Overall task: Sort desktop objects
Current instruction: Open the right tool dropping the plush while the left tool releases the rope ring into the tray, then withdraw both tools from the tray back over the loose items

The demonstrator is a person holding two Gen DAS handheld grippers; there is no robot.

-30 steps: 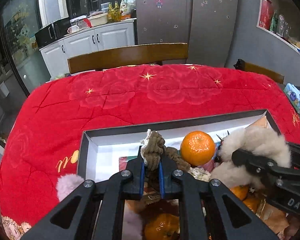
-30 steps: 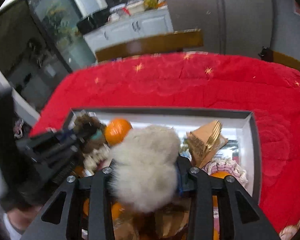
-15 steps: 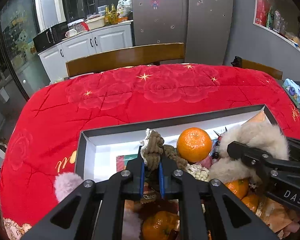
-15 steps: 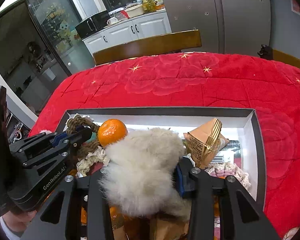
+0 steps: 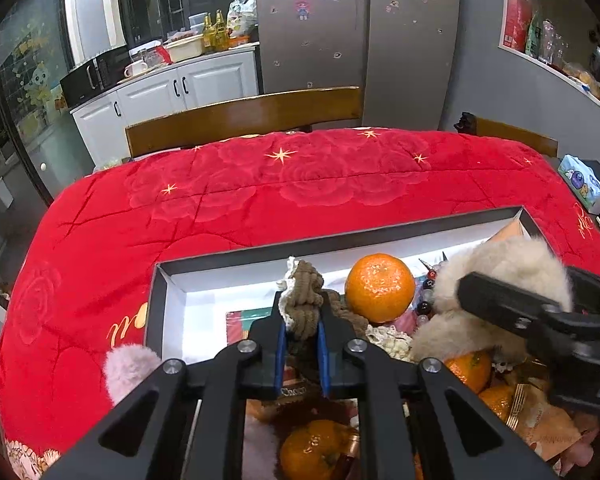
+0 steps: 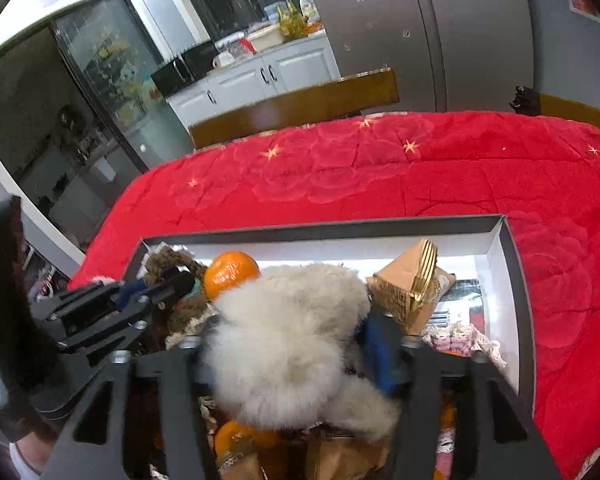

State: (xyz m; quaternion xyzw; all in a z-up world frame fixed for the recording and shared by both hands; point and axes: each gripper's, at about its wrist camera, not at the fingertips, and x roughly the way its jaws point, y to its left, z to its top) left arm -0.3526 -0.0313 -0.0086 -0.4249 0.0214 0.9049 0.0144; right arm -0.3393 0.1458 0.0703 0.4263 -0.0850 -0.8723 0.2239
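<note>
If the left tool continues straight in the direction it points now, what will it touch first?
The left tool already has the brown knitted piece between its opening jaws. Beyond that, it would probably meet the white floor of the box near the far wall, though depth is unclear.

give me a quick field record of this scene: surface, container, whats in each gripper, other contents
surface: red quilted cover with gold stars
container: grey open box, white inside
left gripper: jaws opening, brown knitted rope piece still between its fingers
right gripper: jaws opening, cream fluffy toy between them
other contents: mandarin beside the rope piece, gold-edged paper packet, more mandarins, lace
outside box: pink fluffy ball
</note>
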